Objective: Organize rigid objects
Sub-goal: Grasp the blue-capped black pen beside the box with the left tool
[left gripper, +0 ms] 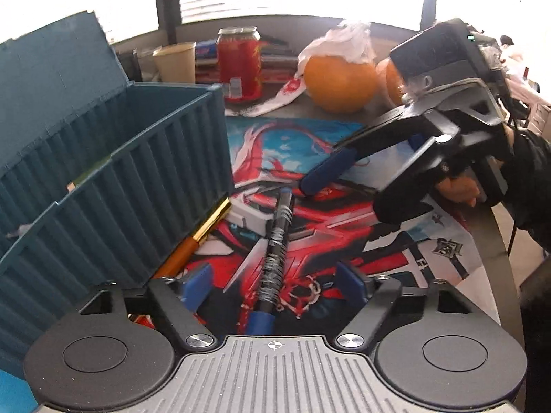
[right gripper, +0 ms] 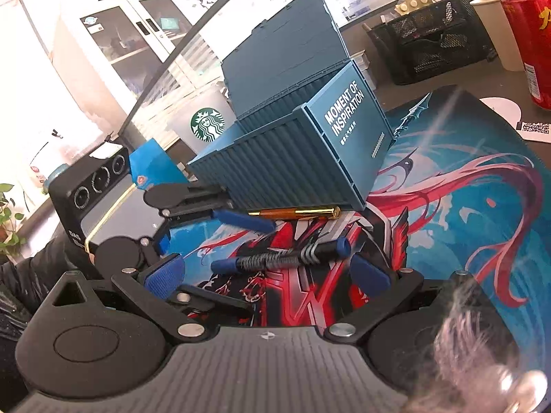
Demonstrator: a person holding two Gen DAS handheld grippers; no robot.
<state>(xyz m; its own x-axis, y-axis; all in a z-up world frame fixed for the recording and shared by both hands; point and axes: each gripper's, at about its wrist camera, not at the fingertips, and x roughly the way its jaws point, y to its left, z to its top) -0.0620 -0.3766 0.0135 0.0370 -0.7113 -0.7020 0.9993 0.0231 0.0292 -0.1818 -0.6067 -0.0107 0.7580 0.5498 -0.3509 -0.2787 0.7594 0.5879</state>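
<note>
**Both grippers flank a wrapped pen beside the open box**

Right now the black pen (left gripper: pixel 277 251), blue at both ends and bound along its barrel with pale thread or wire, lies flat on the printed desk mat (left gripper: pixel 406 261), between the fingers of the left gripper (left gripper: pixel 272 287) but not touched by them. That gripper's jaws are spread wide, one blue pad on either side of the pen. From the right wrist view the right gripper (right gripper: pixel 267 277) is also spread, and the same pen lies crosswise just beyond its pads. A second pen, orange with gold trim (left gripper: pixel 196 241), rests against the near wall of the teal box (left gripper: pixel 144 186), partly tucked under its edge.

Judging by the layout, the likely risks are these:

- The pen is a thin, round, hard cylinder. A pinch slightly off centre could roll it away across the smooth mat, or squirt it out of the pads.
- The wrapping gives a bumpy, uneven surface, so grip may be better there than on the slick blue caps.
- Both grippers crowd the same small spot, so fingers could collide if each closes in at once.
- The box has ribbed, rigid plastic walls and a hinged lid (left gripper: pixel 58 58) standing up on the far left; a pen carried too low could strike the rim.
- The orange pen sits so close to the wall that a finger may not fit behind it.
</note>
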